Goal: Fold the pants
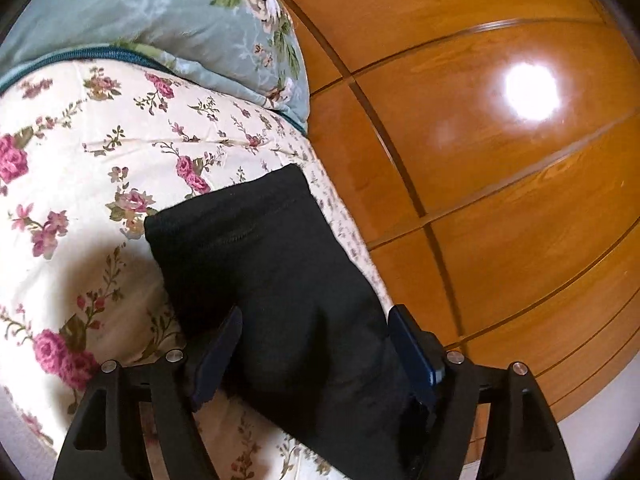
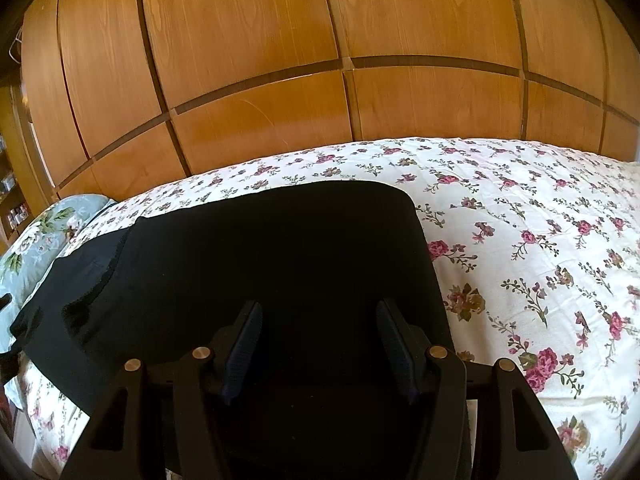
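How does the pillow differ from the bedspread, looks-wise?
The pillow has a pale blue-green ground with large whitish roses; the bedspread is cream with pink roses. The pillow is puffed up at the bed's end; the bedspread lies flat beneath the black pants. Both are floral.

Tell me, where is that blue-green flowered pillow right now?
The pillow lies at the head of the bed, against the wooden wardrobe. In the right wrist view it peeks out at far left, just beyond the black pants.

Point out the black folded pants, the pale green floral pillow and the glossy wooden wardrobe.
black folded pants (image 2: 280, 248), right wrist view, flat upper layer.
pale green floral pillow (image 1: 160, 8), left wrist view, its face.
glossy wooden wardrobe (image 2: 248, 32), right wrist view, upper door panel.
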The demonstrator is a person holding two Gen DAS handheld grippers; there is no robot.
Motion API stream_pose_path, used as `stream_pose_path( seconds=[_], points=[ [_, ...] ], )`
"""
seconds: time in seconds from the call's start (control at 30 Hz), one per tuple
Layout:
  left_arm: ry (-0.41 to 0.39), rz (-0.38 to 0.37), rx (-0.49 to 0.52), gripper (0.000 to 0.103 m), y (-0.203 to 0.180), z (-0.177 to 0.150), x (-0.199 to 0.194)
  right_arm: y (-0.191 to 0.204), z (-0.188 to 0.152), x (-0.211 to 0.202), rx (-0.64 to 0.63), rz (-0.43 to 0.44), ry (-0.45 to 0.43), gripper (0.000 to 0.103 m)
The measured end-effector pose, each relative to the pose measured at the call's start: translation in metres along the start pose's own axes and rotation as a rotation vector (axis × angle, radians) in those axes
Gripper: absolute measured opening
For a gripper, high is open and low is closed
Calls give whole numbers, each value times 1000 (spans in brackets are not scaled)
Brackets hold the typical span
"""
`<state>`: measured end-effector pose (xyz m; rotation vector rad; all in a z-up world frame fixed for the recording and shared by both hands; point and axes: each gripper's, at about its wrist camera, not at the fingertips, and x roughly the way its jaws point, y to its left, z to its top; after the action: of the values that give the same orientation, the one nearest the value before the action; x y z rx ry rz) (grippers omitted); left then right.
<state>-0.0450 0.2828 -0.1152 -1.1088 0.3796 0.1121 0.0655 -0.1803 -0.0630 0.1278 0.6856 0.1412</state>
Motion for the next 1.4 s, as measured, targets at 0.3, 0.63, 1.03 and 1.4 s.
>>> stream_pose_path(
  seconds=[0.3, 0.63, 1.03, 1.4],
  points=[
    [4, -30, -61, 53, 11, 12, 12, 1, 0, -1, 5, 0, -3, 61],
    [-156, 118, -54, 66, 7, 2, -46, 2, -1, -1, 15, 5, -8, 61],
    [-94, 174, 6, 39, 8, 26, 4, 3, -3, -2, 27, 10, -15, 61],
    [-87, 74, 178, 14, -75, 27, 6, 5, -5, -5, 44, 21, -23, 61]
  ],
)
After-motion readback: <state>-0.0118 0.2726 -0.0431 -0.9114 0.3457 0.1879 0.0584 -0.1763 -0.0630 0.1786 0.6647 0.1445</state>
